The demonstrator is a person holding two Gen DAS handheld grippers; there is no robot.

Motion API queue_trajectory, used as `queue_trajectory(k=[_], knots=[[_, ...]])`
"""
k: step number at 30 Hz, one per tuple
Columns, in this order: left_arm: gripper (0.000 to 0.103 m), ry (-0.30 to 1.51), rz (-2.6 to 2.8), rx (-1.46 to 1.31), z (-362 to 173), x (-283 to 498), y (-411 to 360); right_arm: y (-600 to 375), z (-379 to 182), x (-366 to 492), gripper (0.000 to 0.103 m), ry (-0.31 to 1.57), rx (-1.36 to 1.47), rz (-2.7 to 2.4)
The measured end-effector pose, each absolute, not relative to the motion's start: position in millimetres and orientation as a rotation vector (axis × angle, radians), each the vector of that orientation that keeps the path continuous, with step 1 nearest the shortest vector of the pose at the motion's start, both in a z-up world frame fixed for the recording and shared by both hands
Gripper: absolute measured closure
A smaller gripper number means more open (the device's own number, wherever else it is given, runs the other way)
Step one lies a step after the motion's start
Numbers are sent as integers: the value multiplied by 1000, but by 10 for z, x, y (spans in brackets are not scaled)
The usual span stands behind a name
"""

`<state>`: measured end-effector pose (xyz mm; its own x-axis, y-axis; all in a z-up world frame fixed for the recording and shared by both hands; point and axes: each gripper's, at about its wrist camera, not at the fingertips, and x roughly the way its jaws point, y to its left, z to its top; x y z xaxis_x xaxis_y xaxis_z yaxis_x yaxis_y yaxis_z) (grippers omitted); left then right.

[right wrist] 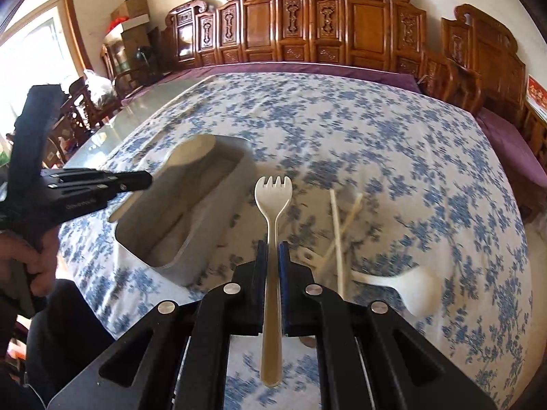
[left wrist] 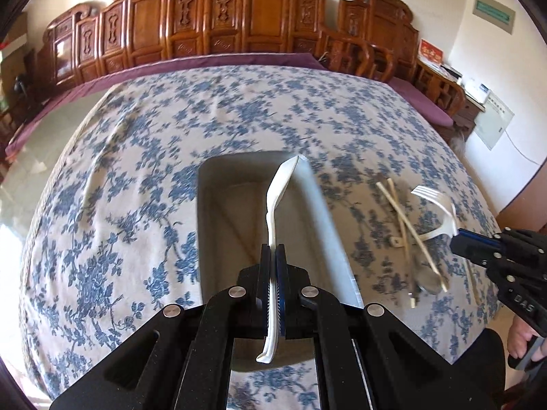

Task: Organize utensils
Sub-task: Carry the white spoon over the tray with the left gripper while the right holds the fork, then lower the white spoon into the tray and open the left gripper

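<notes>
My left gripper is shut on a white spoon, held over the open grey rectangular utensil box. My right gripper is shut on a white plastic fork, held above the tablecloth to the right of the box. The right gripper with its fork shows at the right of the left wrist view. The left gripper shows at the left of the right wrist view, with the spoon's bowl over the box. Two chopsticks lie crossed on the cloth, next to a white ladle-like spoon.
A blue-flowered tablecloth covers the table. Carved wooden chairs and a purple cushion line the far side. A bare glass table strip lies to the left. A person's hand holds the left gripper's handle.
</notes>
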<state>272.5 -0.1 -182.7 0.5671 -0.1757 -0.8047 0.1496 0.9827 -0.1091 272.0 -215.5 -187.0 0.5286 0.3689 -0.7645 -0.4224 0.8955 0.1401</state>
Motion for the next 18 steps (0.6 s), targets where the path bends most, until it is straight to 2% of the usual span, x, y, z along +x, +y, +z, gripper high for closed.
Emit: queue_trajectory(k=[18], knots=[[101,1040,-162,-26,-2237,3017,17,-1816,-1906,2844,95,924,-49,513]])
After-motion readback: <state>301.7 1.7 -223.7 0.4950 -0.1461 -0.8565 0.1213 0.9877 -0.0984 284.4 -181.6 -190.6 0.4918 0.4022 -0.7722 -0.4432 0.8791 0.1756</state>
